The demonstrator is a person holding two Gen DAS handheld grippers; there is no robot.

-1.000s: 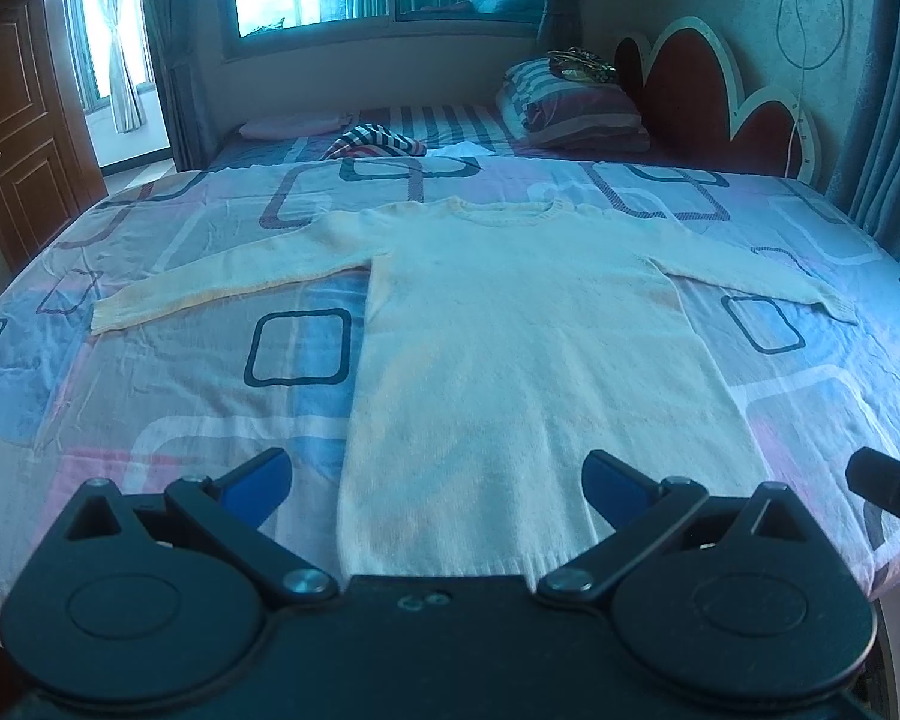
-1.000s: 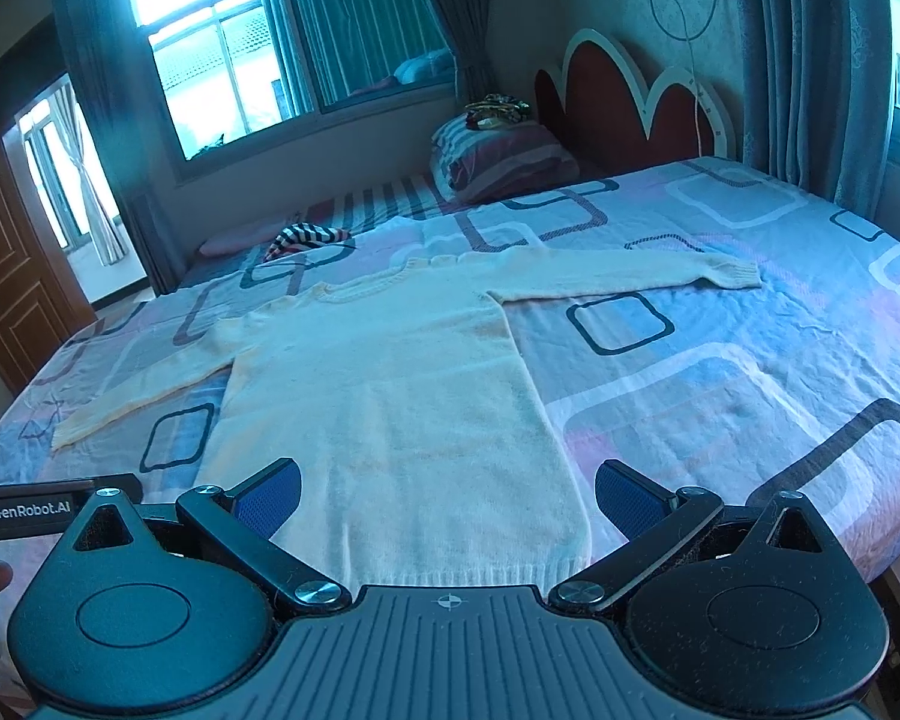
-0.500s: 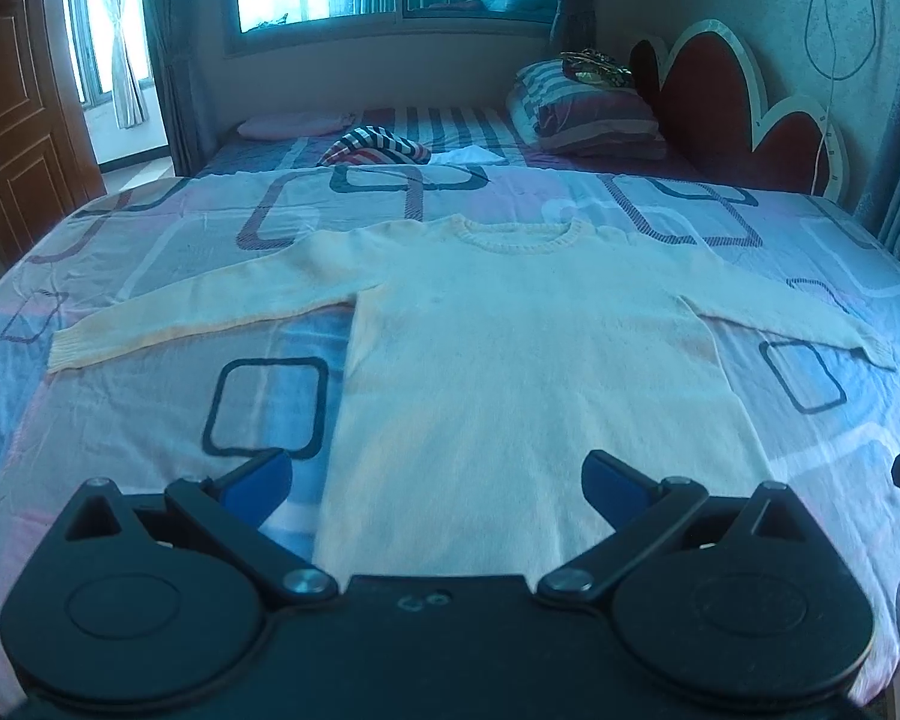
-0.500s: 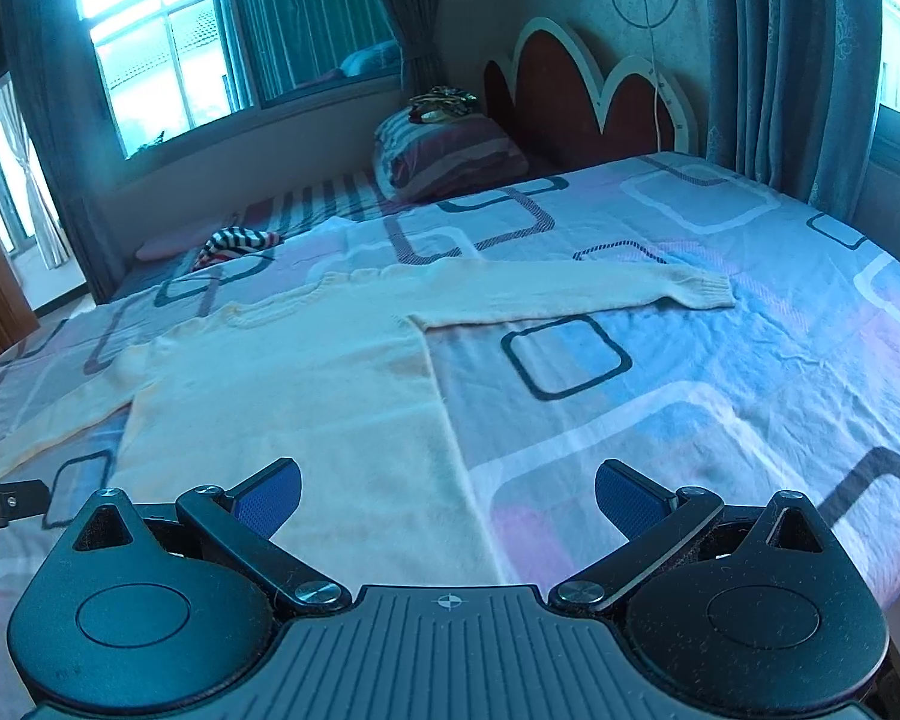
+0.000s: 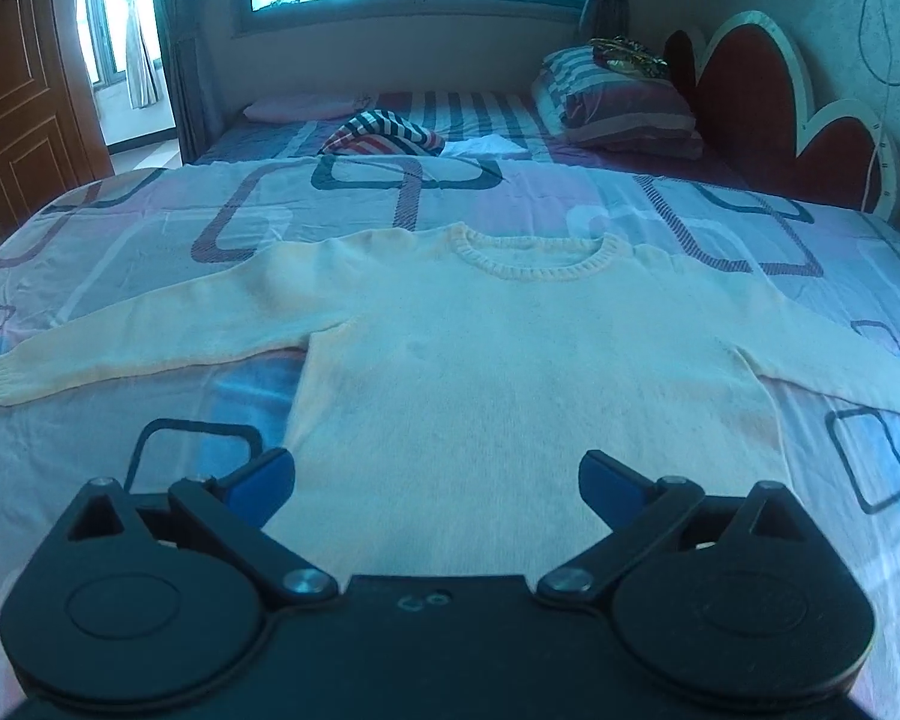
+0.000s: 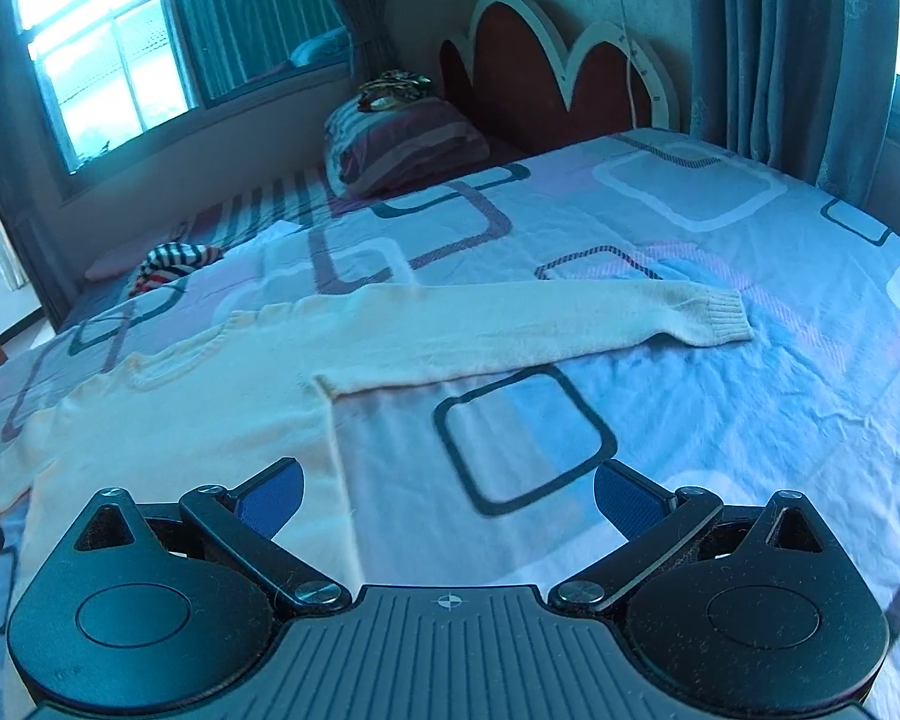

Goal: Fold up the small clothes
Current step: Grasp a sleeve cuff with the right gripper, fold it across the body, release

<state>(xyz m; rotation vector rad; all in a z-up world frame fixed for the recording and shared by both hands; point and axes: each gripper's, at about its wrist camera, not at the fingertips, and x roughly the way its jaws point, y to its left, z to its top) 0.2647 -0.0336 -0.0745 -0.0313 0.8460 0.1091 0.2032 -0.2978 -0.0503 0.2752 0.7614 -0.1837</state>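
Both tongs have moved in over a flat sweater on the bed, nothing folded yet.

The left tongs [image 5: 435, 483], spread and empty, now hang above the sweater [image 5: 510, 372]; the right tongs [image 6: 447, 495], also spread, have swung toward its sleeve [image 6: 570, 318], likely the first fold.

A plain cream sweater [image 5: 510, 372] lies on a bedsheet [image 5: 150, 252] of pink, blue and white with dark rounded squares, near a striped pillow [image 5: 618, 102] and a red-and-white headboard [image 5: 768, 114].
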